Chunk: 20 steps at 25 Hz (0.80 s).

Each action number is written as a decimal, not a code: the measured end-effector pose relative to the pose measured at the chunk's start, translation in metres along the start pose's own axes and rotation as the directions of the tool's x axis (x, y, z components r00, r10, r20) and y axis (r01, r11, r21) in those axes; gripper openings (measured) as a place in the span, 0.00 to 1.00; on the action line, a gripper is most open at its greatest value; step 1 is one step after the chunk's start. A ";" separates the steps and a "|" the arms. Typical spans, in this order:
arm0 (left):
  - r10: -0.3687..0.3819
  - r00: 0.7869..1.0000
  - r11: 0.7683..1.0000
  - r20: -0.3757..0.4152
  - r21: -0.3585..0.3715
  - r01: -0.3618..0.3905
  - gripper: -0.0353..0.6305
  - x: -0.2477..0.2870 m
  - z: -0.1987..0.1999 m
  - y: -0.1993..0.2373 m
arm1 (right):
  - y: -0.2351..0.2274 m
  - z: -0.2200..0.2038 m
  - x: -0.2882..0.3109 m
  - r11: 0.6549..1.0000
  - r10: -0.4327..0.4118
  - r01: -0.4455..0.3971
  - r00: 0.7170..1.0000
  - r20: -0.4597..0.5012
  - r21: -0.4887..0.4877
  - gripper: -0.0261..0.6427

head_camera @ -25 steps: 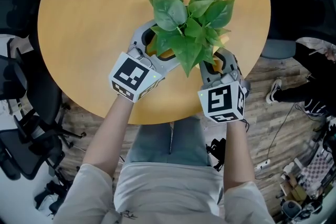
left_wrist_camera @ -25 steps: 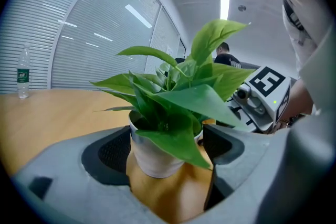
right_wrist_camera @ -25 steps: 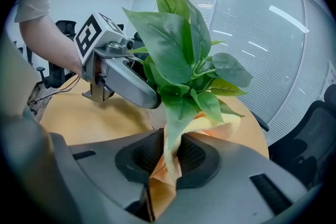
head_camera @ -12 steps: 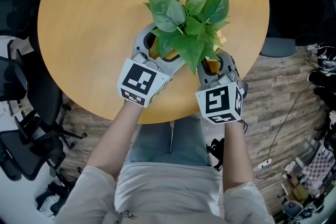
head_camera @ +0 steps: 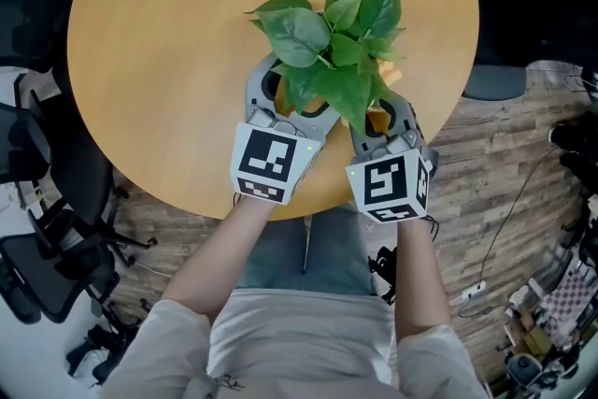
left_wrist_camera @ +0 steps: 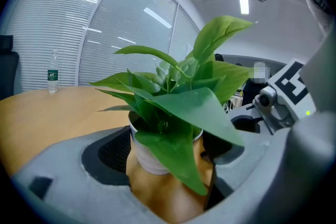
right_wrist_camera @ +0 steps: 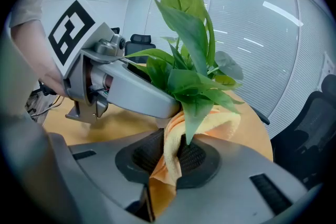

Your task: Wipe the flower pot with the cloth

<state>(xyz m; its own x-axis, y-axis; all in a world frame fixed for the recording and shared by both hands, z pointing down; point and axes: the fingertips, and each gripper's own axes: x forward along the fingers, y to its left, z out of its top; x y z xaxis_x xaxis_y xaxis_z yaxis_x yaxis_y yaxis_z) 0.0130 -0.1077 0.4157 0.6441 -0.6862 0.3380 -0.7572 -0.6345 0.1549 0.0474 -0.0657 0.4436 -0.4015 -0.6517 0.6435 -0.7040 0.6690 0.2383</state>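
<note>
A leafy green plant (head_camera: 329, 47) in a small white pot (left_wrist_camera: 149, 153) stands near the front edge of the round wooden table (head_camera: 168, 33). My left gripper (head_camera: 291, 95) is shut on the pot, one jaw on each side of it under the leaves. My right gripper (head_camera: 383, 112) is shut on an orange cloth (right_wrist_camera: 172, 136). In the right gripper view the cloth is bunched against the pot's side beneath the leaves, and the left gripper's finger (right_wrist_camera: 136, 94) reaches in beside it. Leaves hide most of the pot in the head view.
A water bottle (left_wrist_camera: 52, 72) stands at the table's far side. Black office chairs (head_camera: 37, 201) crowd the left. Another chair (right_wrist_camera: 310, 128) sits to the right, and cables and clutter (head_camera: 551, 294) lie on the wooden floor there. The person's lap is right under the table edge.
My left gripper has swung right and toward the person, still round the pot. The plant has turned and shifted slightly away. The right gripper has barely moved.
</note>
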 end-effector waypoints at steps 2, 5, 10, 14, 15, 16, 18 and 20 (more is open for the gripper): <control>0.030 1.000 1.000 -0.001 -0.010 -0.030 0.70 -0.001 0.000 0.000 | 0.000 0.000 0.000 1.000 -0.003 0.003 1.000 0.000 0.007 0.12; 0.046 0.999 0.999 -0.001 -0.013 -0.046 0.70 -0.001 -0.001 -0.001 | 0.000 -0.001 0.001 1.000 0.000 0.000 1.000 0.003 0.014 0.12; -0.032 0.999 0.999 -0.025 0.037 0.033 0.71 -0.007 -0.005 0.000 | 0.000 0.000 0.001 1.000 0.011 -0.011 1.000 0.007 0.029 0.12; -0.112 0.993 0.991 -0.049 0.074 0.115 0.71 -0.014 -0.010 0.005 | 0.000 -0.001 0.001 0.999 0.008 -0.009 1.000 0.007 0.040 0.12; -0.133 0.990 0.988 -0.055 0.076 0.137 0.71 -0.016 -0.011 0.008 | 0.000 -0.001 0.002 0.999 0.010 -0.010 1.000 0.007 0.041 0.12; -0.157 0.986 0.984 -0.061 0.075 0.161 0.71 -0.017 -0.013 0.010 | 0.000 -0.001 0.002 0.999 0.011 -0.012 1.000 0.007 0.042 0.12; -0.211 0.975 0.973 -0.076 0.077 0.217 0.71 -0.017 -0.016 0.013 | -0.002 -0.002 0.002 0.999 0.012 -0.012 1.000 0.005 0.038 0.12; -0.262 0.961 0.958 -0.090 0.093 0.270 0.71 -0.015 -0.018 0.015 | -0.003 -0.003 0.002 0.999 0.011 -0.011 1.000 0.004 0.032 0.12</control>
<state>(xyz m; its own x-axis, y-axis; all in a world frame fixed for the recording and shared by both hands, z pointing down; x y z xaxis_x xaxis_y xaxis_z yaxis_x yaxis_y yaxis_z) -0.0104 -0.1006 0.4295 0.8079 -0.4609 0.3674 -0.5413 -0.8268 0.1530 0.0503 -0.0683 0.4461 -0.4117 -0.6457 0.6431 -0.7179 0.6645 0.2076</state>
